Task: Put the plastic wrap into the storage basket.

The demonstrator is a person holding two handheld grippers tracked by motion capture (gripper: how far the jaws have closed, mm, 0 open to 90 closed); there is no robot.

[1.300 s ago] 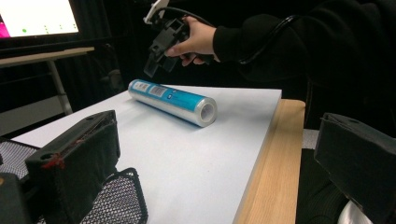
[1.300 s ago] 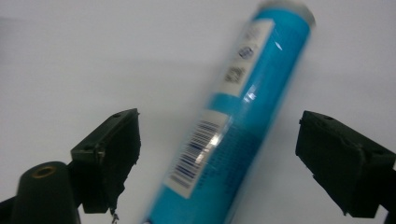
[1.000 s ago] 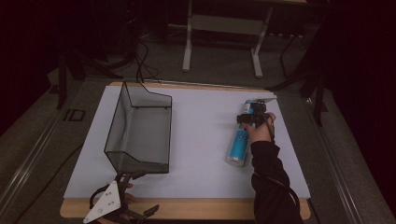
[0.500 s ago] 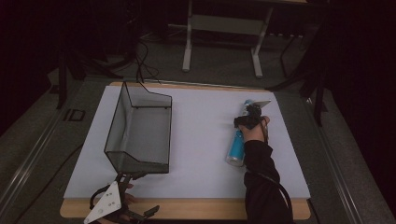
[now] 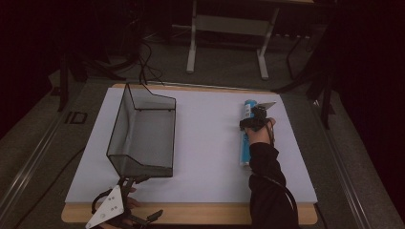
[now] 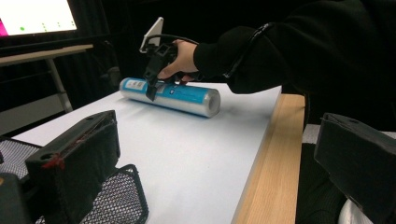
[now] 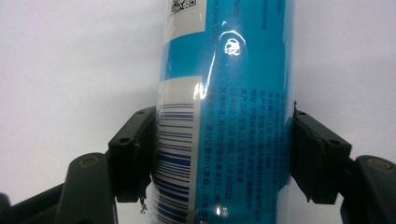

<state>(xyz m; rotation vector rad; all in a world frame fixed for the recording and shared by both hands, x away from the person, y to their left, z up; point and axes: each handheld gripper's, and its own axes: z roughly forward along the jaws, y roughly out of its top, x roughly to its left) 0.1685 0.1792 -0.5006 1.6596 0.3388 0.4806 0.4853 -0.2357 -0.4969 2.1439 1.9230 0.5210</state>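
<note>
Our right gripper has just been closing and now pinches the blue roll across its width; in the right gripper view both pads press its sides, near the barcode end. The roll lies flat on the white mat, right of centre, well apart from the mesh basket on the left. So the grasp looks done; lift and, we guess, transfer into the basket are left. Our left gripper sits at the near table edge by the basket's corner, jaws spread, holding nothing, the basket mesh just below.
</note>
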